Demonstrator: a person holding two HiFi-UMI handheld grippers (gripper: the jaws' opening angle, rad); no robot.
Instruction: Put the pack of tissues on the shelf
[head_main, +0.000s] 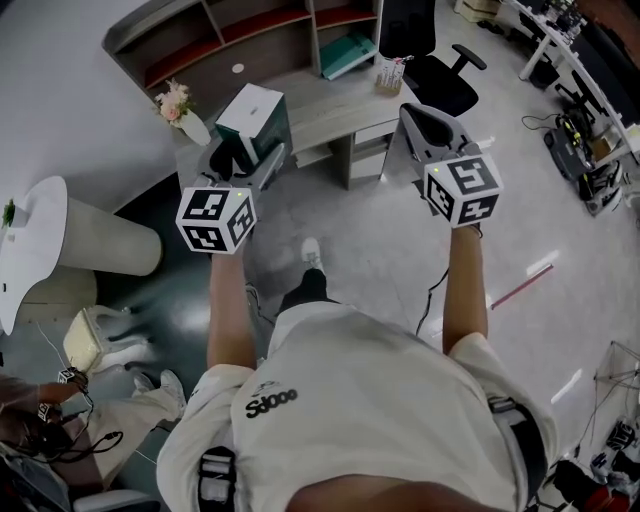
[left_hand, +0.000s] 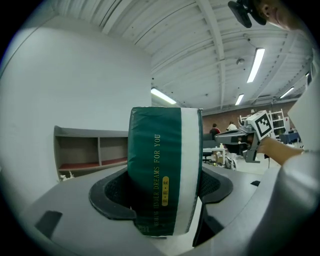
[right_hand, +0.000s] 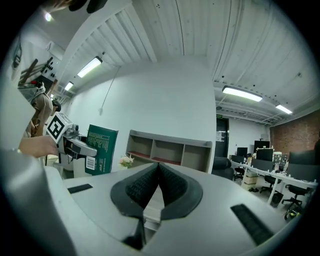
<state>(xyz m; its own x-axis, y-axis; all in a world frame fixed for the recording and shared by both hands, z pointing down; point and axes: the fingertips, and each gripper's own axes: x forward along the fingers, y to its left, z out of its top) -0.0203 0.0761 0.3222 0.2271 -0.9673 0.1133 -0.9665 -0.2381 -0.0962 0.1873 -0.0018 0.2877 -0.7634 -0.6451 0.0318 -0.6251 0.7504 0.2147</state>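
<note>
**Tissue pack clamped in our left claw, up in the air in front of the shelf**

The shelf (head_main: 250, 40) runs along the far side of the counter (head_main: 335, 100). Both our forearms reach forward, side by side. The left claw (head_main: 245, 160) squeezes the pack of tissues (left_hand: 165, 175) from both sides, upright between the pads. It's dark green with a white band and gold lettering. The right claw (right_hand: 157, 172) is closed, nothing in it.

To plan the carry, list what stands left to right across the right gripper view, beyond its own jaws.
pack of tissues → flowers → shelf → office chair → desks with monitors
</note>
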